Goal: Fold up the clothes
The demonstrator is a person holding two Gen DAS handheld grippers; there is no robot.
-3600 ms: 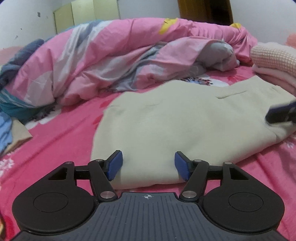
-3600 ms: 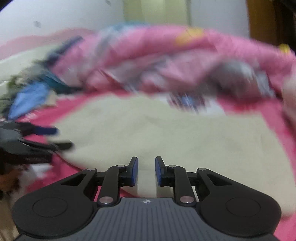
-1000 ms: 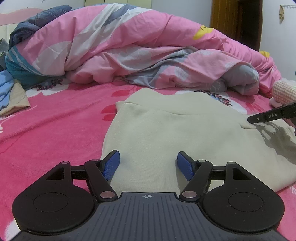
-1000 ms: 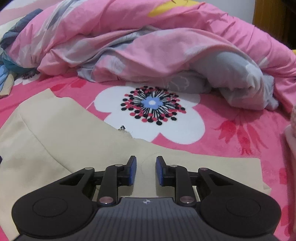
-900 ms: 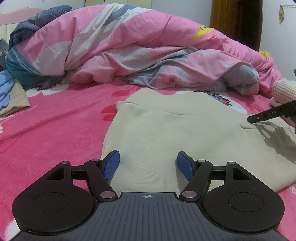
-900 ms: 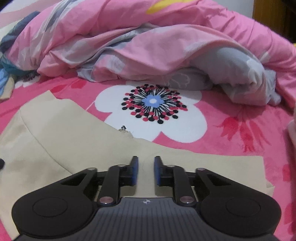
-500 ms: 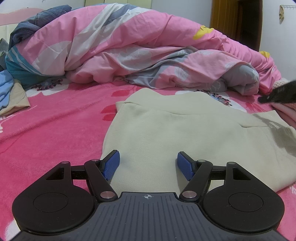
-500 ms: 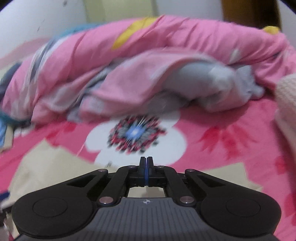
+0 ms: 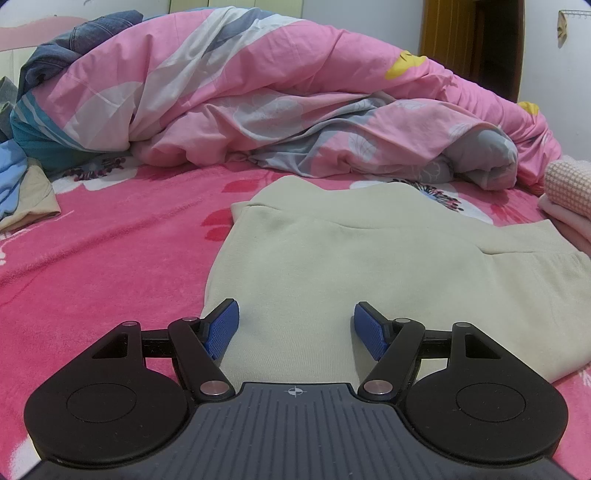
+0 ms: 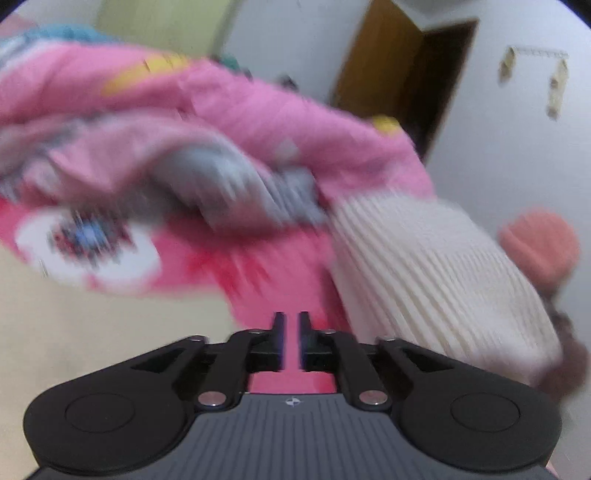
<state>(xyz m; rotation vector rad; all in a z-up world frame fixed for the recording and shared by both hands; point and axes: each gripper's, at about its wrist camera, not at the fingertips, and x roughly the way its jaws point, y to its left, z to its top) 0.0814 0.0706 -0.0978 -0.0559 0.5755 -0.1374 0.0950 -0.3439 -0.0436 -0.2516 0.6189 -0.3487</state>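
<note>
Cream garment [image 9: 354,258] lies folded flat on the pink flowered bedsheet [image 9: 110,251], approx. centre of bed, near edge just under the left gripper [image 9: 295,328].

Left gripper: jaws wide apart, blue pads [image 9: 221,328] either side of the garment's near hem; cannot tell whether pads touch the cloth. Nothing clamped.

Right gripper [image 10: 291,339]: jaws opening, narrow gap, only pink sheet visible between them, no cloth held. View is motion-blurred. Cream garment sits at the lower left of that view, off to the side of the tool.

Surroundings:
- Pink/grey duvet [image 9: 277,110], bunched in a long heap along the far side of the bed, directly behind the garment.
- Denim item [image 9: 85,33] on top of the duvet, far left.
- Blue and tan clothes [image 9: 26,192] at the left edge.
- Ribbed cream knit [image 10: 436,280], folded, just right of the right gripper; closest obstruction.
- Pink folded items [image 9: 565,218] at the right bed edge, beside the garment.
- Wooden door [image 9: 469,48] beyond the bed.
</note>
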